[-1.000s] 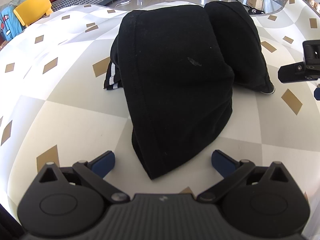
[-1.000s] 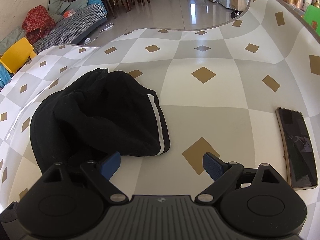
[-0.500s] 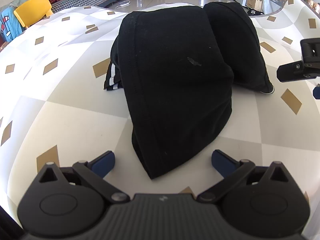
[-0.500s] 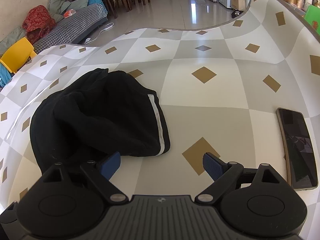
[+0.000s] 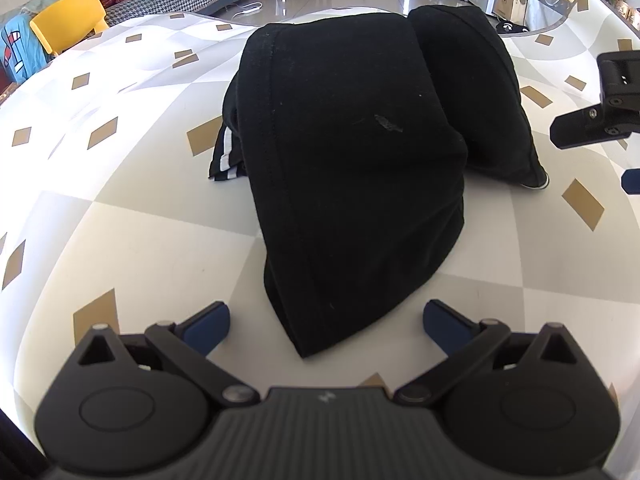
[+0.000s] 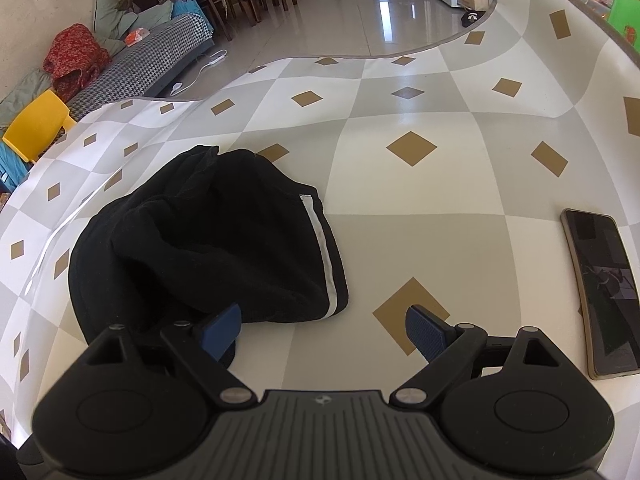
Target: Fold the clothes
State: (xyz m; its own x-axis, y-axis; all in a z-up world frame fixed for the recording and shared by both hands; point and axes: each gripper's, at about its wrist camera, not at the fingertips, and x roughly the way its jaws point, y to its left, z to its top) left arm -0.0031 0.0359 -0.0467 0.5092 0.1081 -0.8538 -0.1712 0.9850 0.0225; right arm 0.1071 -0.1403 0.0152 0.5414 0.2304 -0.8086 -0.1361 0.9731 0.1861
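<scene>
A black garment point(image 5: 352, 160) with white side stripes lies folded in a thick bundle on the checked table cover point(image 5: 120, 240). Its near corner reaches down between the blue pads of my left gripper point(image 5: 326, 326), which stands open and touches nothing. In the right wrist view the same black garment point(image 6: 208, 248) lies left of centre, its white stripe facing right. My right gripper point(image 6: 322, 330) is open too; its left pad point(image 6: 222, 330) is at the cloth's near edge. The right gripper point(image 5: 596, 120) also shows at the right edge of the left wrist view.
A dark phone point(image 6: 600, 292) lies on the table to the right of my right gripper. Beyond the table are a yellow chair point(image 5: 68, 16), a sofa point(image 6: 152, 64) with heaped clothes, and a shiny tiled floor point(image 6: 360, 12).
</scene>
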